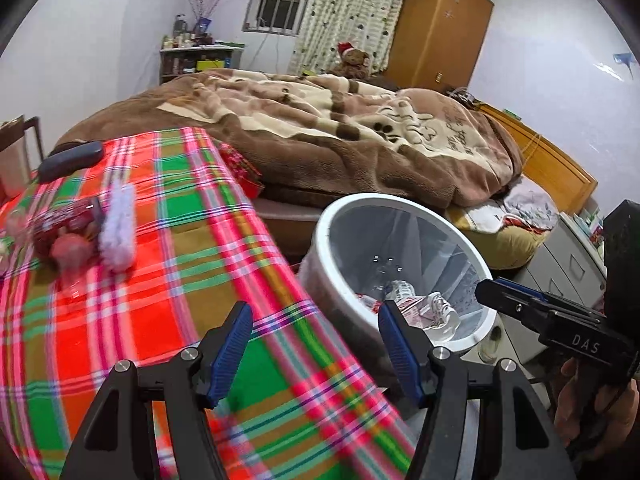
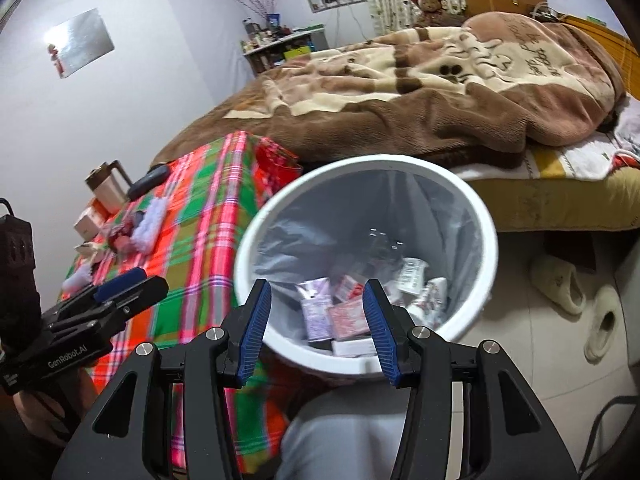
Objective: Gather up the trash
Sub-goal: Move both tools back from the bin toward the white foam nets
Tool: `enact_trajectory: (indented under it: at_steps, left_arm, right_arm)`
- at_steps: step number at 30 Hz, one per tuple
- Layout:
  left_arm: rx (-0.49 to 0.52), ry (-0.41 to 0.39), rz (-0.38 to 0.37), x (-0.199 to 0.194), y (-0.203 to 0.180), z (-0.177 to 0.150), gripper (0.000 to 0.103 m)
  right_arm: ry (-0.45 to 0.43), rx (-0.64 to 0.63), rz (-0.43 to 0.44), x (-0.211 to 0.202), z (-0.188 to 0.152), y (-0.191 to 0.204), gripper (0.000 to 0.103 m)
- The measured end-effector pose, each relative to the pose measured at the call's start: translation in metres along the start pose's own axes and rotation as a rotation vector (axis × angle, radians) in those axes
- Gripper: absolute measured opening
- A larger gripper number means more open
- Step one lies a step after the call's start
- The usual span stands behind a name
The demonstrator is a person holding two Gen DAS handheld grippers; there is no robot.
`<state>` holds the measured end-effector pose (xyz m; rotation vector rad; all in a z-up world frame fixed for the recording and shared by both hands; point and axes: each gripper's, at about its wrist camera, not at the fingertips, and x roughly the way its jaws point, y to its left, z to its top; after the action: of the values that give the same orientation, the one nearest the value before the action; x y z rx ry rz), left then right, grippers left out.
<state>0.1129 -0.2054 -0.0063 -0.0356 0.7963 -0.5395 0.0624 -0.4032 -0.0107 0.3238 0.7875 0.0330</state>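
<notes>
**Bin fills, desk scraps wait**

Right tongs (image 2: 316, 320) hang parted and empty over the bin (image 2: 486, 236). Left tongs (image 1: 314, 350), wide and empty, sit nearer the remaining scraps (image 1: 66, 236), ahead-left on the desk (image 1: 192, 272), beside an upright-lying white brush (image 1: 118, 228).

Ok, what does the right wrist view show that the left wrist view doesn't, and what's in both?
Only the right wrist view: pale slippers on the floor and a shiny sheet on the wall.

Only the left wrist view: the full orange wardrobe.

Both: the white bin with wrappers inside, the plaid tablecloth and the brown blanket. Each tool, left and right, stands open and empty.
</notes>
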Motion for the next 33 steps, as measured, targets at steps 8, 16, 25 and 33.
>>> enact_trajectory:
  at_steps: [8, 16, 25, 33]
  left_arm:
    - [-0.048, -0.039, 0.056, -0.032, 0.032, -0.014, 0.065]
    - [-0.081, -0.07, 0.121, -0.059, 0.058, -0.029, 0.061]
    - [-0.115, -0.088, 0.191, -0.079, 0.085, -0.046, 0.061]
    - [-0.162, -0.077, 0.238, -0.09, 0.113, -0.055, 0.061]
  right_arm:
    - [0.02, -0.068, 0.072, 0.007, -0.003, 0.035, 0.049]
    - [0.052, -0.133, 0.125, 0.014, -0.01, 0.065, 0.049]
    - [0.072, -0.185, 0.16, 0.017, -0.014, 0.091, 0.049]
    - [0.092, -0.24, 0.208, 0.027, -0.013, 0.118, 0.049]
